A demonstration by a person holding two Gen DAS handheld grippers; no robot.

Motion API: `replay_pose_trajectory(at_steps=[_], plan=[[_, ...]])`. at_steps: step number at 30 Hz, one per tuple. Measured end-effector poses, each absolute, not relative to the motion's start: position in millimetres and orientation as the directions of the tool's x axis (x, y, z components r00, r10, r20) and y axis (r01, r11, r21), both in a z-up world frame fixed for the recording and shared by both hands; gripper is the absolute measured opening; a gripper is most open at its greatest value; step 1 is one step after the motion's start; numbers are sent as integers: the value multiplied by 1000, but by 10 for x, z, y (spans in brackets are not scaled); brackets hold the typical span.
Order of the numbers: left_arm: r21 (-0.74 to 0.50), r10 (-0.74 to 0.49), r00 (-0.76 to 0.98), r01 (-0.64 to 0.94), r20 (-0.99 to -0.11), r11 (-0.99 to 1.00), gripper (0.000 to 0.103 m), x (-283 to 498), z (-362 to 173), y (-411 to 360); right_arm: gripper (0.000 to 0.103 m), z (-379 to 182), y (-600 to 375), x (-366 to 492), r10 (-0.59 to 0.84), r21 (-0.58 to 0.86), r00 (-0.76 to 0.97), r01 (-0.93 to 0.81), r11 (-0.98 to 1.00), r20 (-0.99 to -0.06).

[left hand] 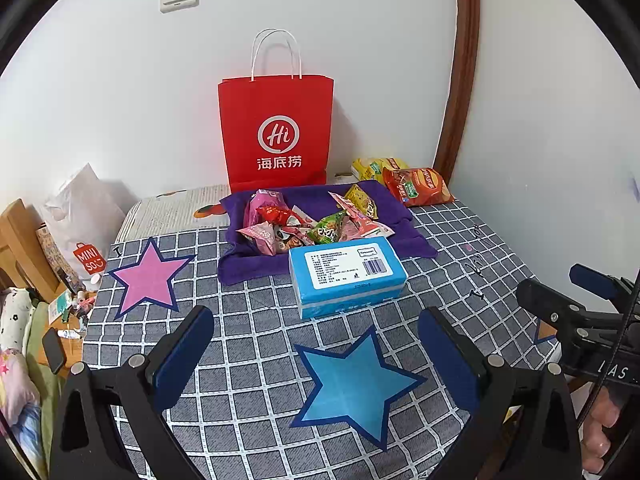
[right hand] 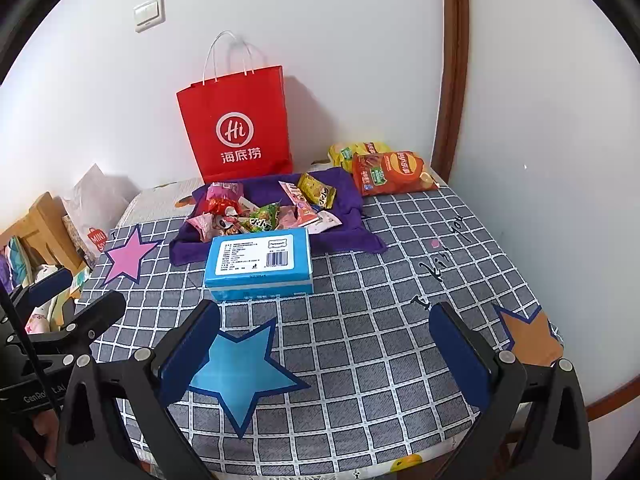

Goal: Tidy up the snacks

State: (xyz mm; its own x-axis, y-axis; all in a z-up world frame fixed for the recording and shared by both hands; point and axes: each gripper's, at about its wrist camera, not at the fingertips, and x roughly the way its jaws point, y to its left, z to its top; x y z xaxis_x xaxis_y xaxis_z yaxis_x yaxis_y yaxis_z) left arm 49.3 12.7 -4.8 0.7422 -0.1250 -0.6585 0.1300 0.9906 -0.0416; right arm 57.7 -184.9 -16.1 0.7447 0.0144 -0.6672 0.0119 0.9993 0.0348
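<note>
The left gripper point(left hand: 316, 344) hangs over the checked tablecloth point(left hand: 256, 312) with its 2 jaws spread wide and nothing between them; a blue paper star point(left hand: 352, 380) lies on the cloth in the gap. The right gripper point(right hand: 324, 340) is likewise wide open and empty, its left finger over the same star point(right hand: 240, 372), with an orange star point(right hand: 532, 336) just beyond its right finger.

The snacks point(left hand: 312, 220) lie in a loose pile of small packets on a purple towel point(left hand: 248, 268) toward the far side of the table, well ahead of both pairs of jaws and touching neither. A blue tissue pack point(left hand: 346, 276) rests at the towel's near edge, between the jaws and the pile point(right hand: 264, 212). The same pack point(right hand: 260, 266) sits ahead and left of centre in the right view.

Behind the towel point(right hand: 360, 236) a red paper bag point(left hand: 276, 132) stands upright against the wall. To its right, 2 larger chip bags, 1 orange-red point(left hand: 418, 186) and 1 yellow point(left hand: 372, 168), lie by the corner. A pink star point(left hand: 148, 276) lies at the left of the cloth.
</note>
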Motion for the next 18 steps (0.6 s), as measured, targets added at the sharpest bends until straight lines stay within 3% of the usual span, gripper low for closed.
replay_pose_trajectory(at_steps=[18], plan=[[-39, -125, 740, 132, -661, 990, 103, 491, -42, 129, 102, -166, -1898, 585, 15, 44, 743, 19, 999, -669]])
